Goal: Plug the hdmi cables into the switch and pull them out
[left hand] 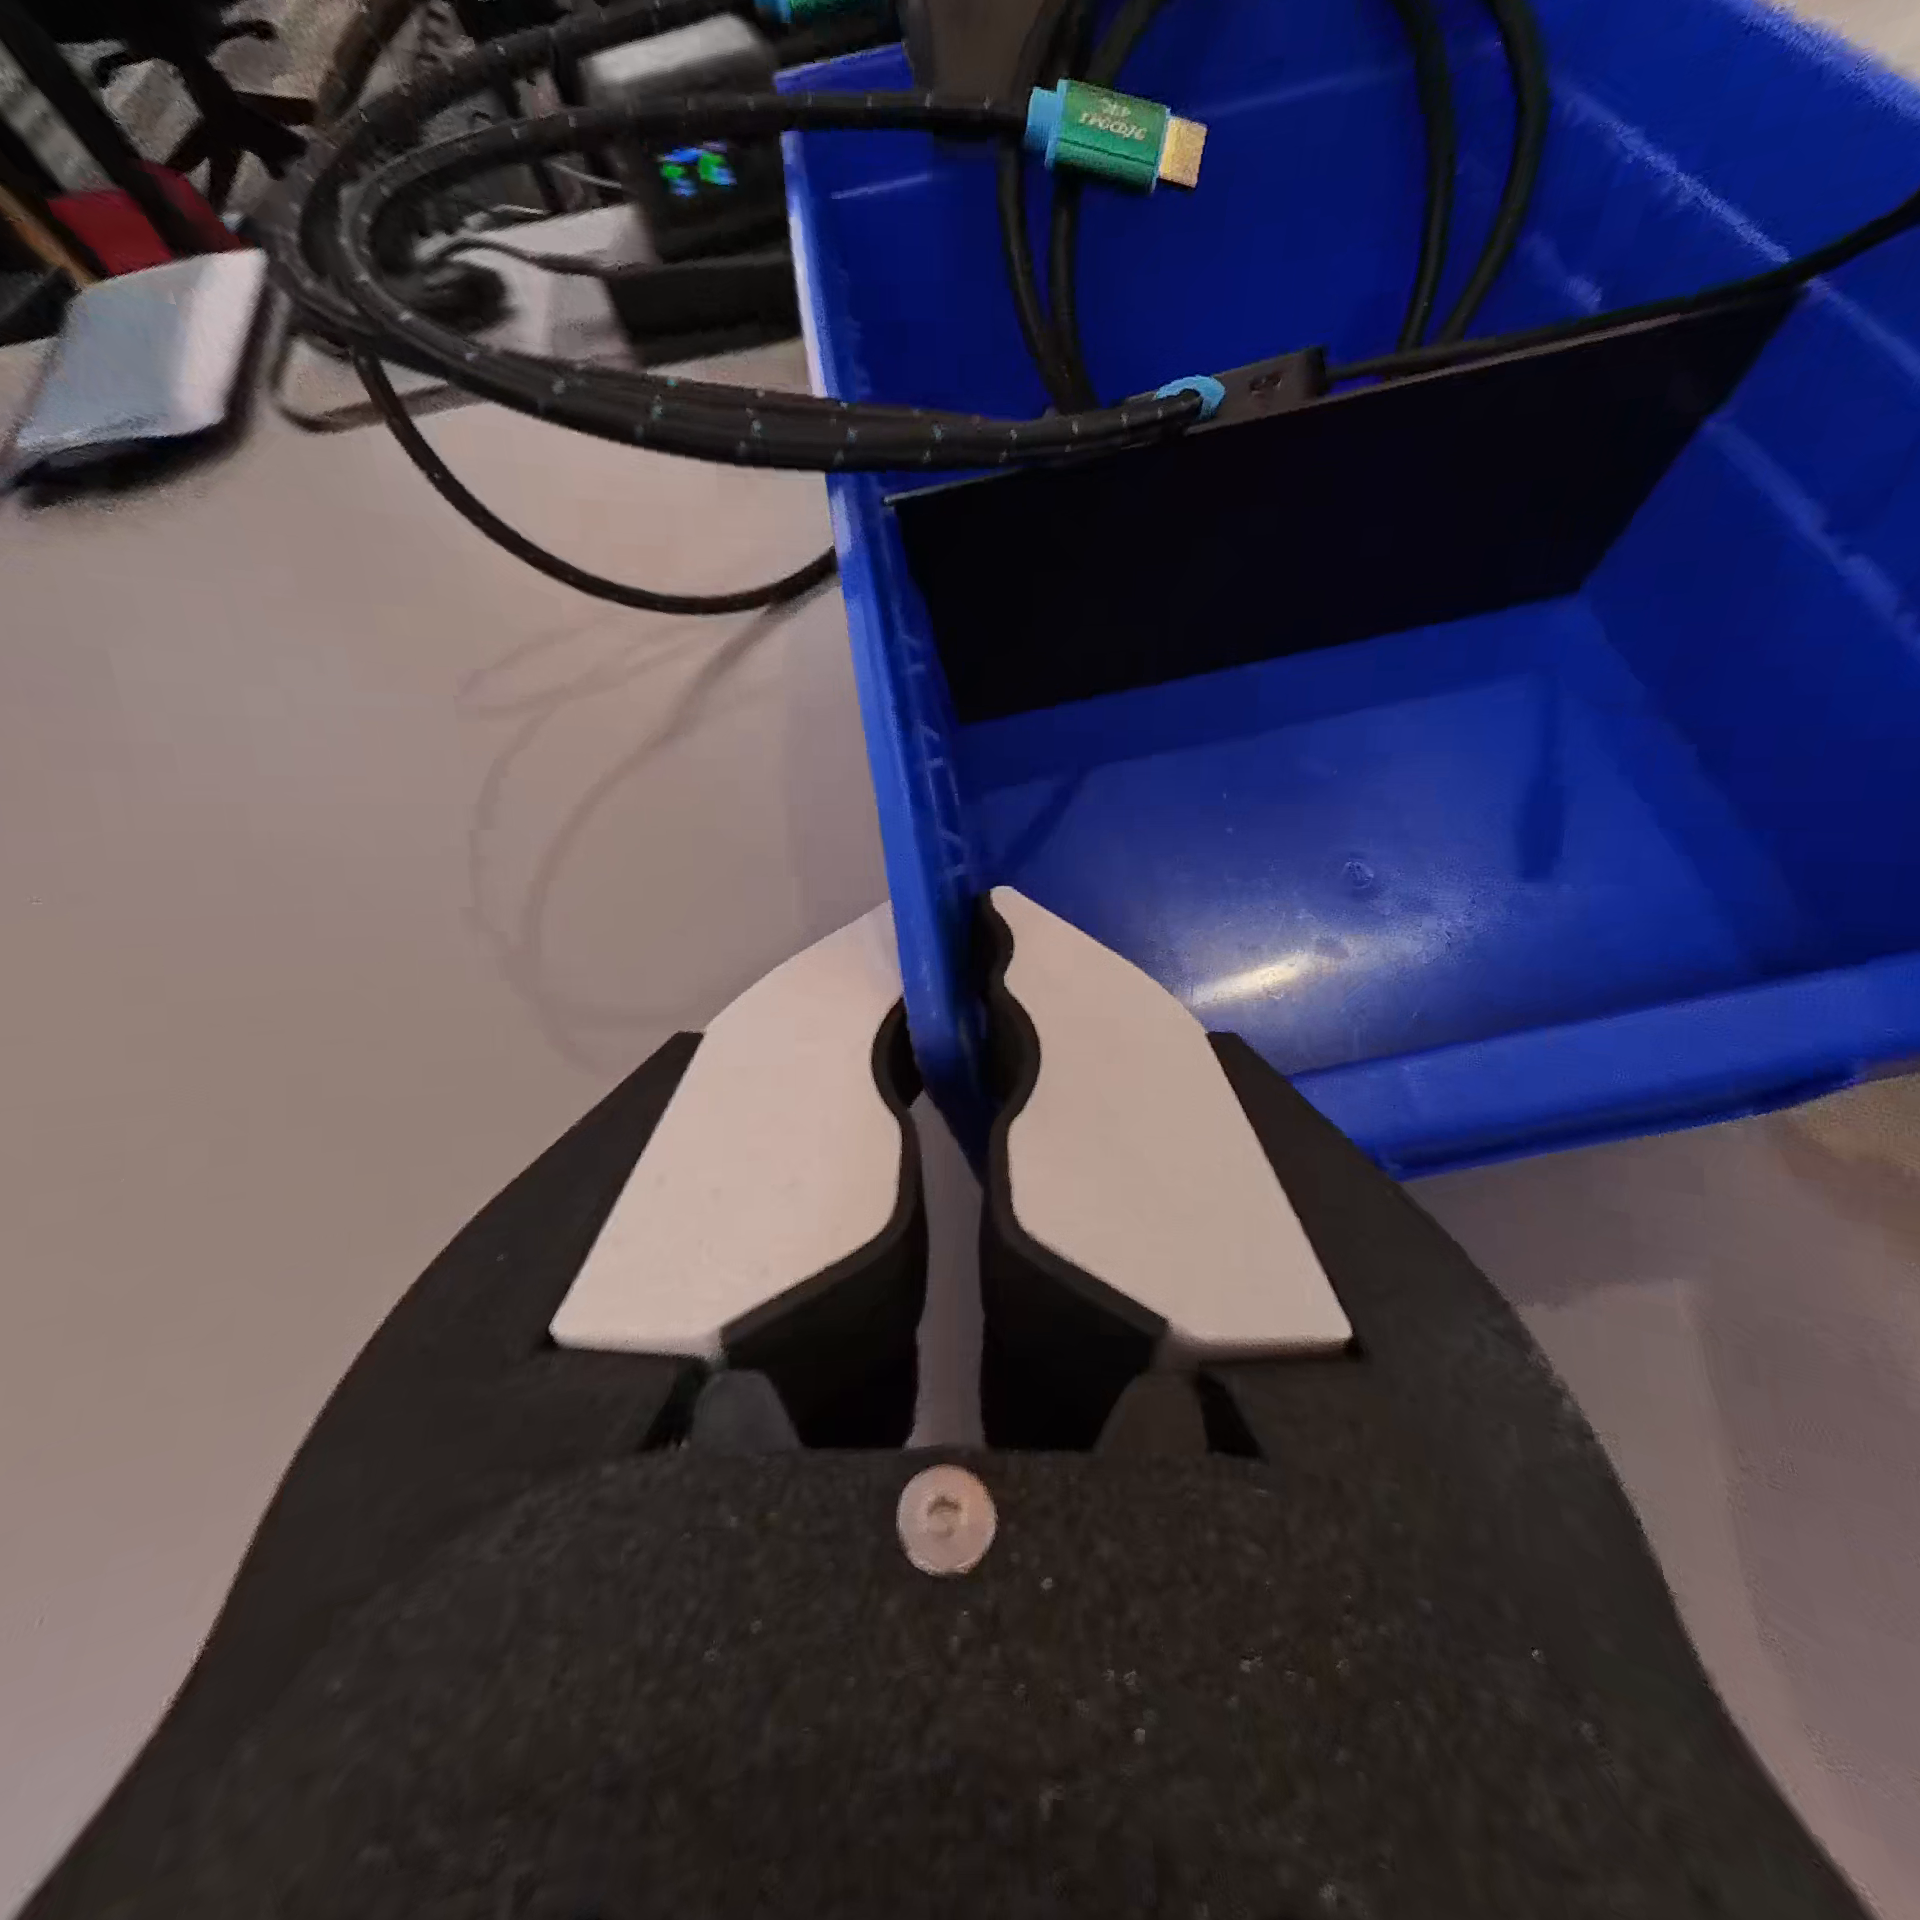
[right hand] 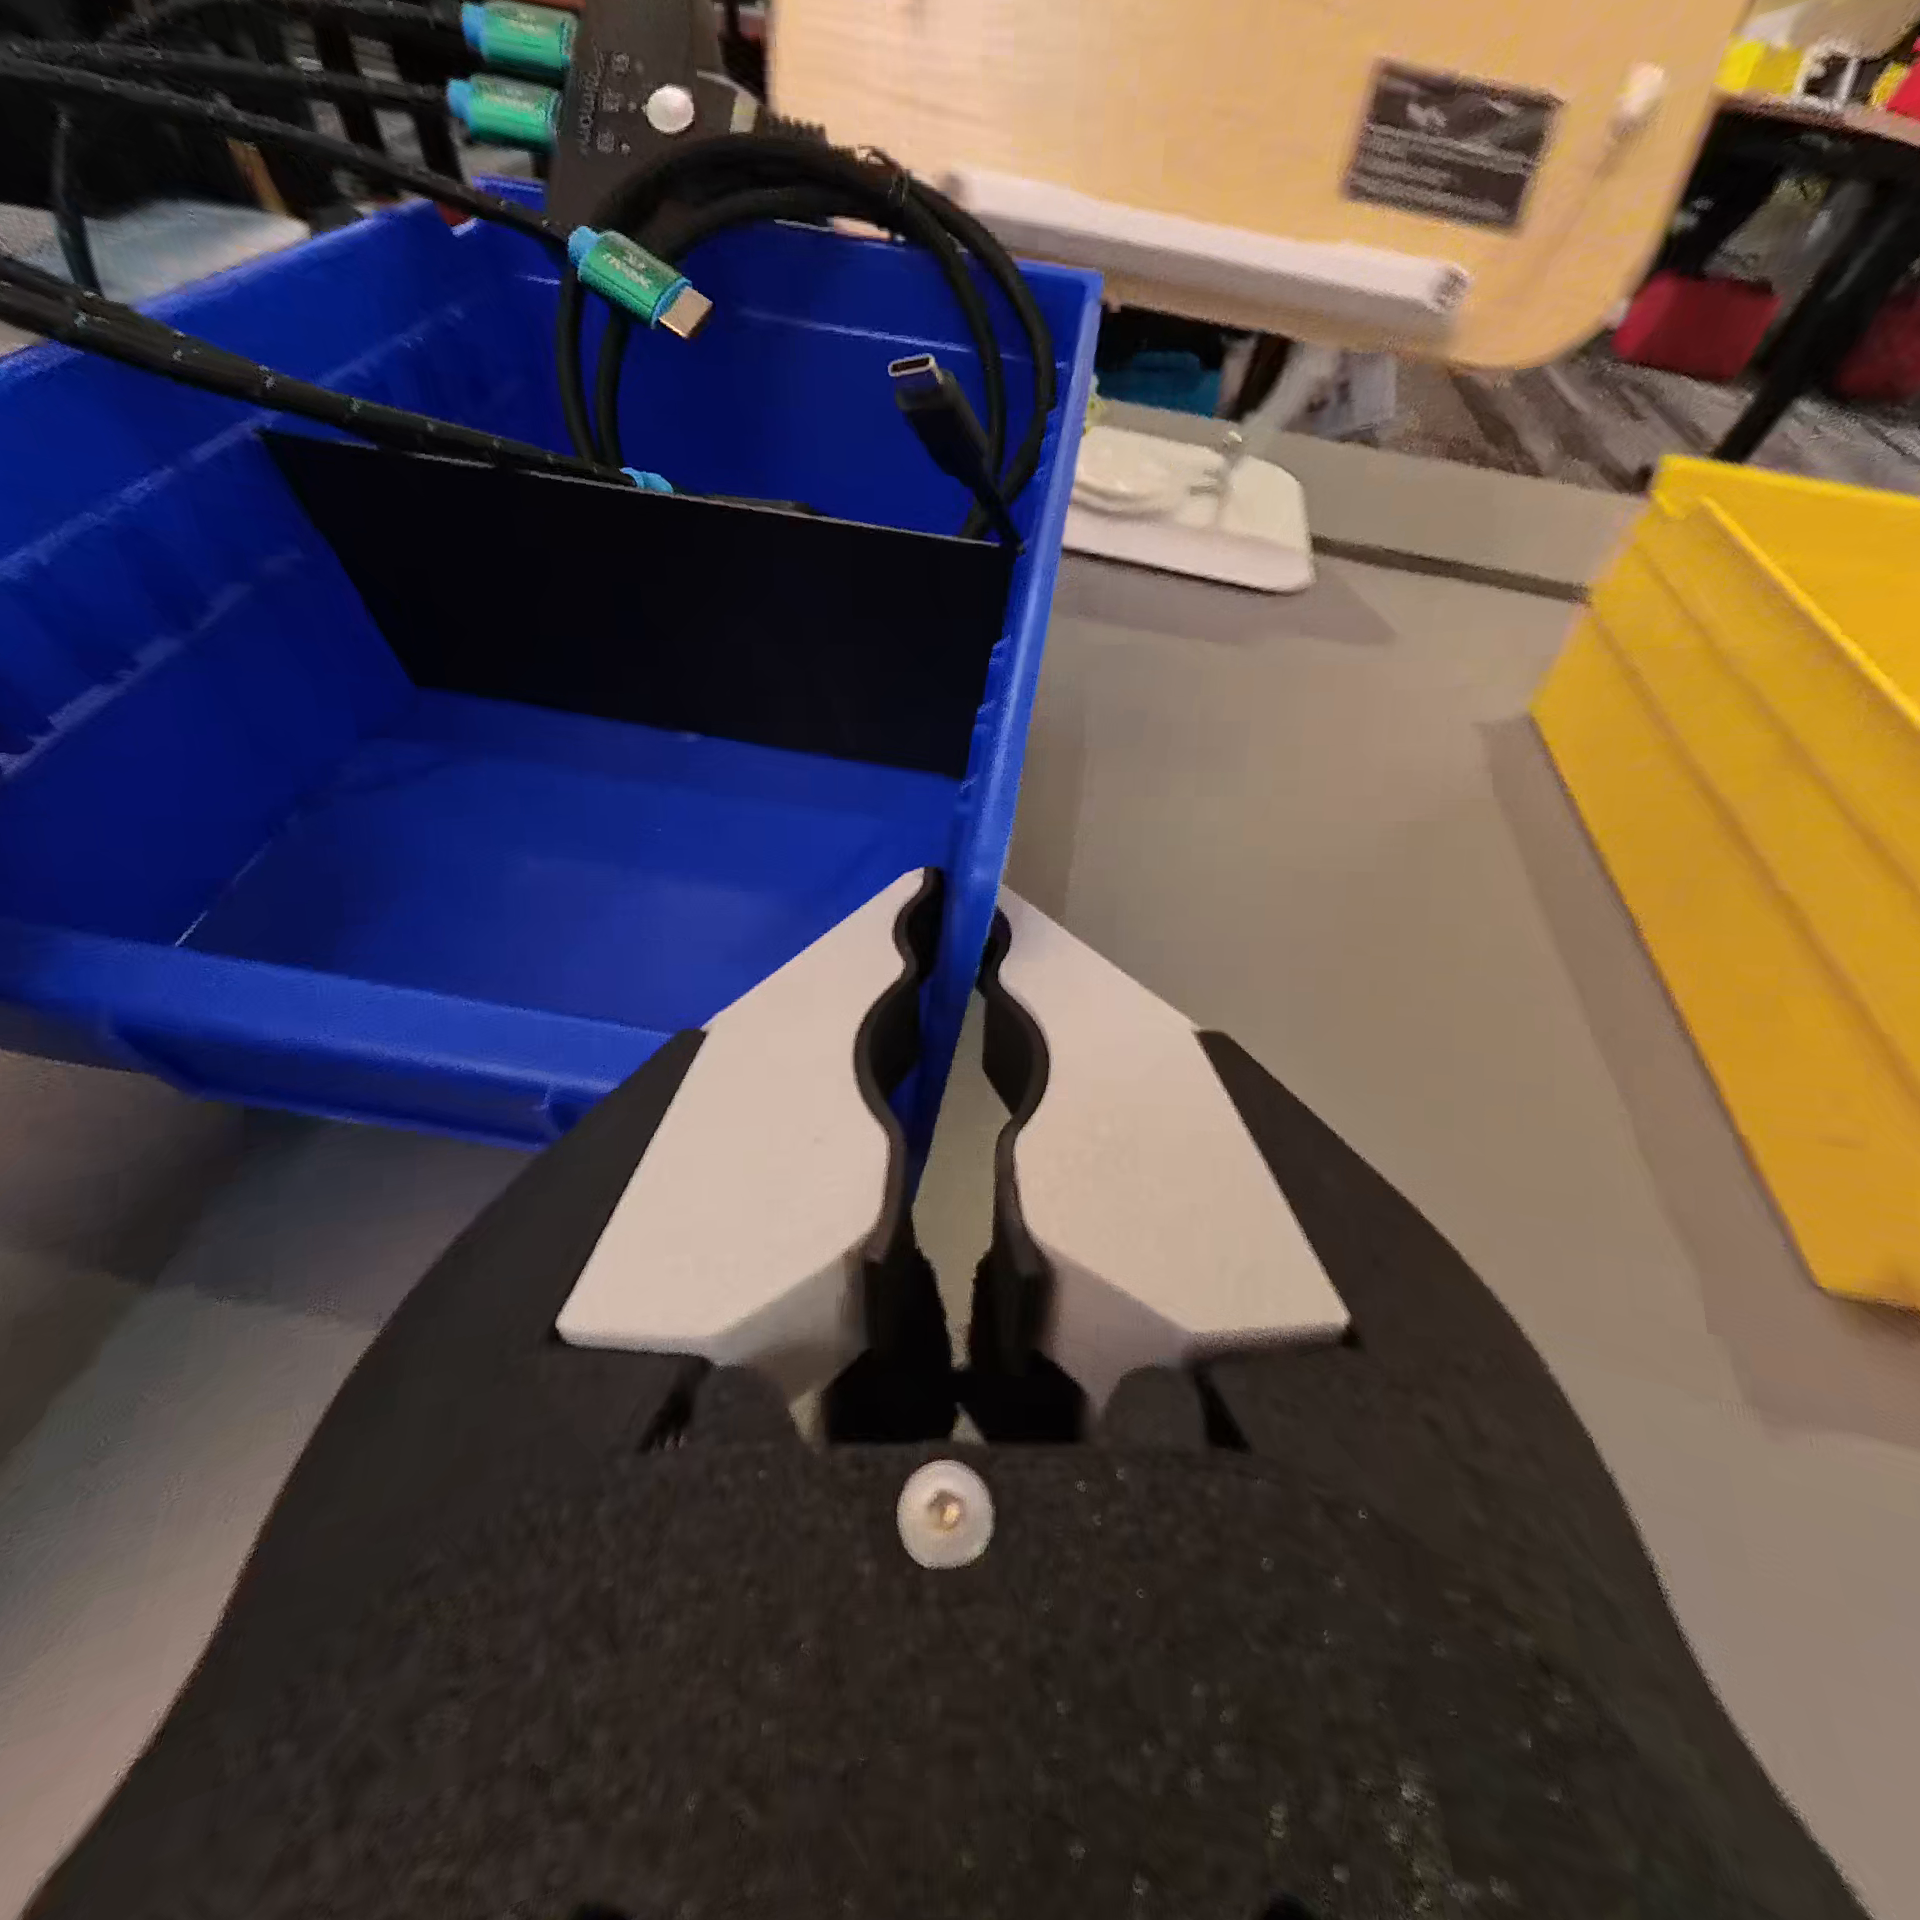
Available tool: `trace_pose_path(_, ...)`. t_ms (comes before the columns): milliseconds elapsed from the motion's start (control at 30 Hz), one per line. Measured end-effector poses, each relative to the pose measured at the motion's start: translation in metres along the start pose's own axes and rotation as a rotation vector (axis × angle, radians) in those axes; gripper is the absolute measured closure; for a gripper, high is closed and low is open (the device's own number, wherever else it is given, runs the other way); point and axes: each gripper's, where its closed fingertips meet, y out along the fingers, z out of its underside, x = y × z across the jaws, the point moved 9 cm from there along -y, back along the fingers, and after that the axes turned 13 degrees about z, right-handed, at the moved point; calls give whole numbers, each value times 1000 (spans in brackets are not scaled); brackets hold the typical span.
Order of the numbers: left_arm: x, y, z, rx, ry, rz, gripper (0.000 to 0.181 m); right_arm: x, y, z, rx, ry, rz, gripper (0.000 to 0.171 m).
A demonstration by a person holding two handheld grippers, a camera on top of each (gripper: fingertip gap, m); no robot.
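A blue bin (left hand: 1455,883) with a black divider (left hand: 1299,582) stands on the grey table. My left gripper (left hand: 945,920) is shut on the bin's left wall near the front corner. My right gripper (right hand: 964,894) is shut on the right wall of the bin (right hand: 416,883). A loose green HDMI plug (left hand: 1117,135) on a braided cable hangs over the back compartment; it also shows in the right wrist view (right hand: 639,281). A black switch (right hand: 613,94) with a white button sits at the far rim with two green plugs (right hand: 499,109) in it.
A black USB-C cable (right hand: 914,374) loops in the back compartment. A yellow bin (right hand: 1766,831) stands to the right and a white tray (right hand: 1195,509) behind. Braided cables (left hand: 623,405) trail over the table to the left, near a small lit device (left hand: 696,177). Some 20 cm of space lies between my two pairs of fingers.
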Motion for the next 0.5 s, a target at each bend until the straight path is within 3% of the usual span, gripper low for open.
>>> trace_pose_path(233, 112, -28, 25, -105, -92, -16, 178, 120, 2, -23, -57, -60, -45, 168)
trace_pose_path(433, 137, -17, 34, -46, -101, 34, 177, 143, 17, -10, 60, -36, -96, 167)
trace_pose_path(500, 137, -16, 32, -39, -93, 19, 177, 141, 18, -4, 15, -19, -128, 165)
